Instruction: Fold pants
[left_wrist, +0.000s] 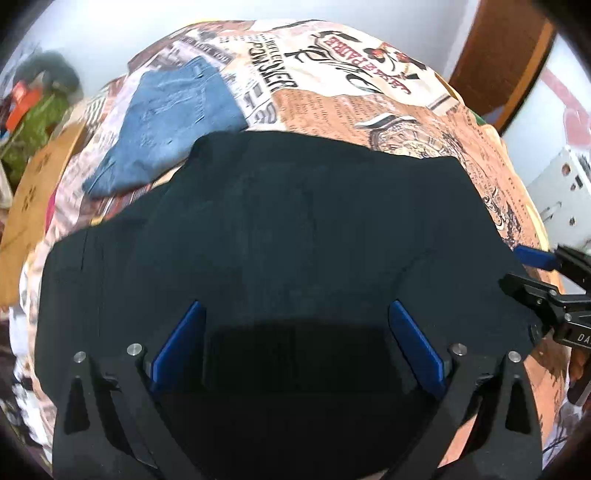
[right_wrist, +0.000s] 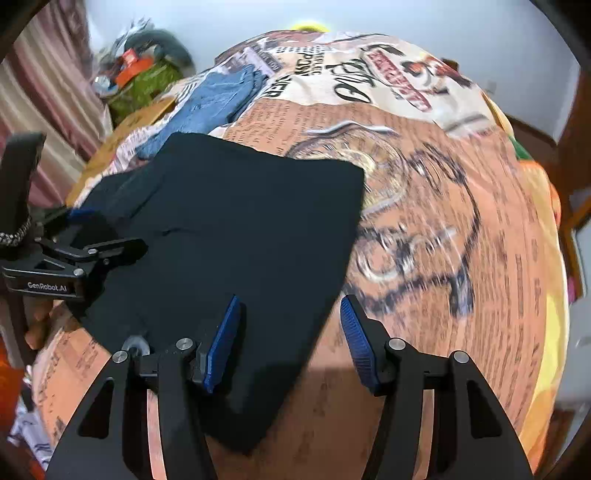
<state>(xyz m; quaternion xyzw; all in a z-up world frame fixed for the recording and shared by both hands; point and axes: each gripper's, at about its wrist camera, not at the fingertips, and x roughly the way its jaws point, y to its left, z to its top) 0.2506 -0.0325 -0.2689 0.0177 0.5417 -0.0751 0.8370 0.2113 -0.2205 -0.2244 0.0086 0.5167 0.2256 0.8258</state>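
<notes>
Nearest in the left wrist view, the left gripper stands with its jaws spread wide, its smooth blue pads above the black pants and pressing on nothing. The pants are a matte, dark, lint-flecked cloth lying flat in a rough rectangle across the middle of the frame, with low creases and a straight far edge. In the right wrist view, the right gripper is parted about halfway; its ribbed blue pads straddle the pants' lower right edge, the left pad over the cloth, the right pad over bare cover, and neither closes on the fabric. The left gripper appears at the left edge of that view with a hand beneath it; the right gripper shows at the right edge of the left wrist view.

The pants lie on a bedcover printed with orange and cream newspaper text, a pocket watch and bold lettering. Beyond the pants' far left corner sits folded blue denim, faded, with stitched seams. Farther, at upper left, lie green and orange clutter, blurred, a striped curtain and a pale wall. A wooden frame stands at upper right.
</notes>
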